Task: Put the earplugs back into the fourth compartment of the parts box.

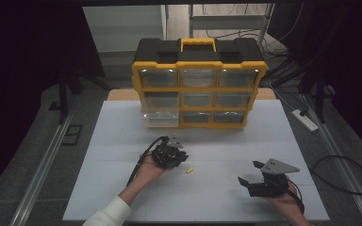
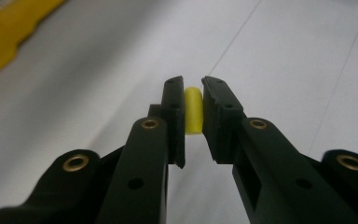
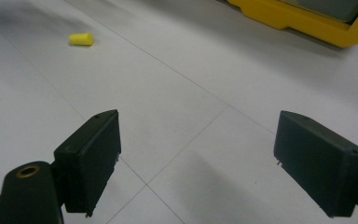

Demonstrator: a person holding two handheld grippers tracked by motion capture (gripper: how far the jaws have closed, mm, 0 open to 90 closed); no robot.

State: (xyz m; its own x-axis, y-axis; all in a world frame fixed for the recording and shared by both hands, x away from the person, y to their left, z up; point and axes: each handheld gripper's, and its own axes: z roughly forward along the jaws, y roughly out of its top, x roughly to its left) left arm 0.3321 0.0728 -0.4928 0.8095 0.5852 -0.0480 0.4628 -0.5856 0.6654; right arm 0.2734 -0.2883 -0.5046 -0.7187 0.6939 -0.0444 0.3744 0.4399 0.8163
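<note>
A person's two forearms reach in over a white tabletop (image 1: 122,141). The left gripper (image 2: 193,100) sits near the middle of the tabletop, held from below by an upturned hand (image 1: 147,173), its fingers (image 2: 175,116) closed on a small yellow earplug (image 2: 193,111) that stands upright between the pads. A second yellow earplug (image 1: 189,170) lies on its side on the tabletop just to the right of that gripper, and shows far off in the right gripper view. The right gripper (image 1: 246,172) rests low near the front right of the tabletop, pointing leftward, its fingers (image 3: 91,158) spread wide with nothing between them. A yellow and black drawer cabinet (image 1: 199,84) stands at the back.
</note>
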